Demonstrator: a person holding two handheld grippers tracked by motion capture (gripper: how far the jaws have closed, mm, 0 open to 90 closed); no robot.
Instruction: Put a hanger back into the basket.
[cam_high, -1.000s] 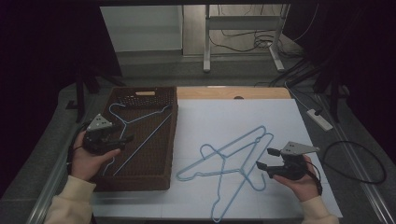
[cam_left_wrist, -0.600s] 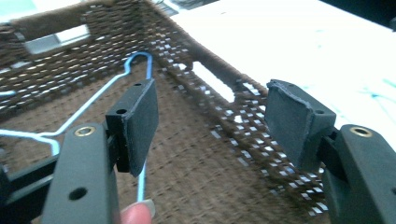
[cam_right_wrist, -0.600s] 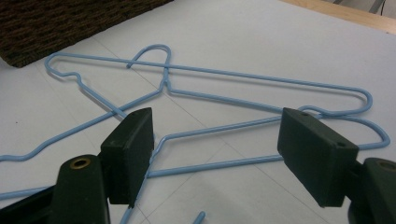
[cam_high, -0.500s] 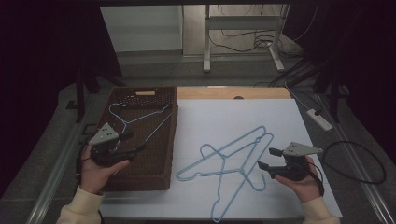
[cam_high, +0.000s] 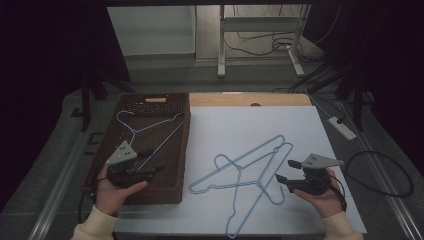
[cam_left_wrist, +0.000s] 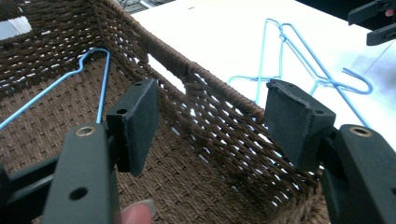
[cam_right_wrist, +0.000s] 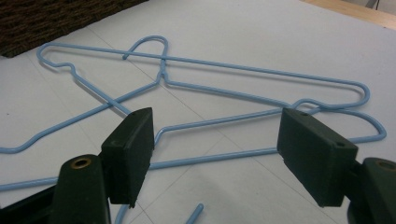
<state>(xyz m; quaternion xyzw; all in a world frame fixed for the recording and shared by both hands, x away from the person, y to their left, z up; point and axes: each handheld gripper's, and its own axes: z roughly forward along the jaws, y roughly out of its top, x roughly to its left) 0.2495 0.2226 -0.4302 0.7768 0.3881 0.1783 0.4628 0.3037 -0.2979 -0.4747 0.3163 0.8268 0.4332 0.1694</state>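
Left gripper (cam_high: 150, 170) low inside the woven basket (cam_high: 165, 102), jaws spread wide on nothing, near the basket's right wall. One blue hanger (cam_high: 145, 131) flat on the basket floor. Right gripper (cam_high: 285, 171) likewise agape, seemingly just above two crossed hangers (cam_high: 250, 172) on the white sheet (cam_high: 250, 125).

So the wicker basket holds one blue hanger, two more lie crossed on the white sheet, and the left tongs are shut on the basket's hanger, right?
Not quite: the left tongs are open and hold nothing, as the left gripper view shows. The rest stands: one blue hanger in the wicker basket, two more hangers crossed on the white sheet.
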